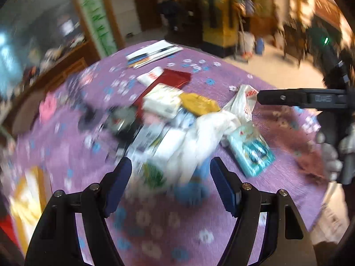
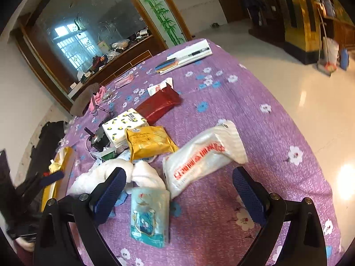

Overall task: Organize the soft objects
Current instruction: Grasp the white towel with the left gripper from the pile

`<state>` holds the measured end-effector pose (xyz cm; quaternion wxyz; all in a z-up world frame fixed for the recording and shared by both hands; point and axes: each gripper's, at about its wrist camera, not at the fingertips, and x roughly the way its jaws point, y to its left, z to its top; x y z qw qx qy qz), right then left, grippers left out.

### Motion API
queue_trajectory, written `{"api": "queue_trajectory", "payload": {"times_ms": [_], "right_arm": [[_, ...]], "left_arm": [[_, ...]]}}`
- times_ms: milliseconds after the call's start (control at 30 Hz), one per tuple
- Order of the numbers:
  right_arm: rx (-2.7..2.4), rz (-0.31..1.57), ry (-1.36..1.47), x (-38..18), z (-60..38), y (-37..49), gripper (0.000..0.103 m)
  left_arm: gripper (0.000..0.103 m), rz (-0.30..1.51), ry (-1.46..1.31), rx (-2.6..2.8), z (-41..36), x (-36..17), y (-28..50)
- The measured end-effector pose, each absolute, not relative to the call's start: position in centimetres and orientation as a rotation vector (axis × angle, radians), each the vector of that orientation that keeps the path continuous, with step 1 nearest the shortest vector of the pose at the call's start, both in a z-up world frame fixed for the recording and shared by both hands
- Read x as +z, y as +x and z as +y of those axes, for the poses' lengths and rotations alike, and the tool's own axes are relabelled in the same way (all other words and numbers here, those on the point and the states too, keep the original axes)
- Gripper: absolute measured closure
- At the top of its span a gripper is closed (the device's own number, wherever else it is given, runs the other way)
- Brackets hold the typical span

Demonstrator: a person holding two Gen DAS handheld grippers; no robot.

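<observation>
Left wrist view, blurred by motion: left gripper (image 1: 170,182) at bottom centre, blue-padded fingers (image 1: 118,185) spread wide, gripping nothing; white cloth (image 1: 206,130) and smeared packets heaped just above the gap on the purple floral tablecloth (image 1: 233,82); teal tissue pack (image 1: 250,150) right of centre, yellow packet (image 1: 199,104) and white tissue pack (image 1: 162,102) at centre, red pouch (image 1: 177,78) above them; right gripper (image 1: 258,97) entering from the right edge, tip touching a white plastic bag (image 1: 243,104), its opening not discernible here. Right wrist view, sharp: right gripper at bottom, fingers (image 2: 248,194) set wide apart and empty; white plastic bag at centre right, teal tissue pack lower centre, white cloth left of centre, yellow packet, white tissue pack and red pouch ranged toward upper centre; papers (image 2: 186,56) at the table's far edge.
</observation>
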<state>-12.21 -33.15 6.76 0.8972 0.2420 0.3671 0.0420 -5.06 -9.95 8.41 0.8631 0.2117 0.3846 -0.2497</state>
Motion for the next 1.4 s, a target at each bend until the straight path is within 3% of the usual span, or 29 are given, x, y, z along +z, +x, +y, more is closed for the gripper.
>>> {"api": "queue_trajectory", "payload": {"times_ms": [333, 367, 400, 500, 800, 967, 1267, 1300, 1333, 1367, 1400], "right_arm": [[0.187, 0.843, 0.501, 4.2, -32.5, -14.0, 0.005], [0.200, 0.847, 0.502, 4.1, -32.1, -14.0, 0.005], [0.217, 0.850, 0.502, 4.1, -31.7, -14.0, 0.005], [0.254, 0.858, 0.479, 4.1, -30.3, -13.5, 0.005], [0.223, 0.886, 0.453, 3.2, -29.2, -12.5, 0.009], [0.157, 0.895, 0.387, 3.5, -28.0, -12.2, 0.027], [0.127, 0.888, 0.381, 3.6, -27.1, -12.5, 0.031], [0.121, 0.884, 0.381, 3.6, -27.1, -12.6, 0.032], [0.113, 0.883, 0.372, 3.6, -27.0, -12.6, 0.041], [0.107, 0.882, 0.360, 3.5, -27.0, -12.6, 0.063], [0.111, 0.883, 0.353, 3.5, -26.8, -12.6, 0.073]], "left_arm": [[0.032, 0.846, 0.599, -0.547, -15.3, 4.7, -2.8], [0.037, 0.855, 0.591, -0.547, -15.1, 4.7, -2.7], [0.050, 0.860, 0.587, -0.548, -15.3, 4.6, -2.7], [0.066, 0.895, 0.563, -0.573, -15.4, 4.4, -3.0], [0.064, 0.901, 0.547, -0.582, -15.3, 4.1, -3.0], [0.063, 0.959, 0.482, -0.596, -15.5, 3.1, -1.6], [0.072, 0.958, 0.383, -0.569, -14.9, 3.5, -1.9], [0.072, 0.954, 0.372, -0.569, -14.7, 3.7, -2.0], [0.072, 0.949, 0.356, -0.571, -14.5, 4.0, -2.0], [0.072, 0.939, 0.329, -0.576, -14.2, 4.5, -2.4], [0.072, 0.932, 0.315, -0.577, -14.1, 4.9, -2.6]]}}
